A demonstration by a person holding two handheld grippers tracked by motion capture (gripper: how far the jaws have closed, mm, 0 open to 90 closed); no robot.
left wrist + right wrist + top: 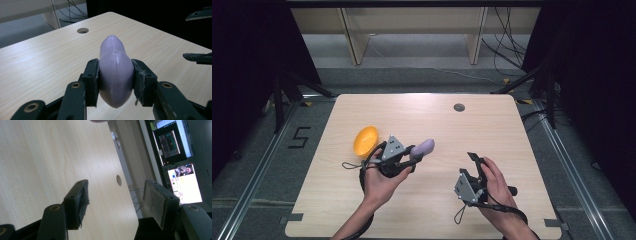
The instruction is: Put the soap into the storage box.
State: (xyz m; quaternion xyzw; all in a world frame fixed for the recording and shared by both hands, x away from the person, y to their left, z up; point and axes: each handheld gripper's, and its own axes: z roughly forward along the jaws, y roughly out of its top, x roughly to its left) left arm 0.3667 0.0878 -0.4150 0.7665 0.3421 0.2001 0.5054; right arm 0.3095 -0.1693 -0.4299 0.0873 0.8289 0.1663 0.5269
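Observation:
A pale purple, eggplant-shaped object (424, 147) (115, 72) is held above the light wooden table (492, 135), with my left gripper (412, 156) (115, 80) shut on its middle. An orange bowl (365, 140) lies on the table just left of that hand. My right gripper (473, 159) (117, 202) is tilted on its side near the table's right front, open, with nothing between its pads. In the left gripper view the right gripper's jaw tips (198, 58) show at the right edge.
A round cable hole (459, 107) (82, 30) (119, 180) sits near the table's far edge. Beyond the table stand wooden shelf legs (354, 37) and loose cables (507, 45). Lit computer screens (183, 182) show in the right gripper view.

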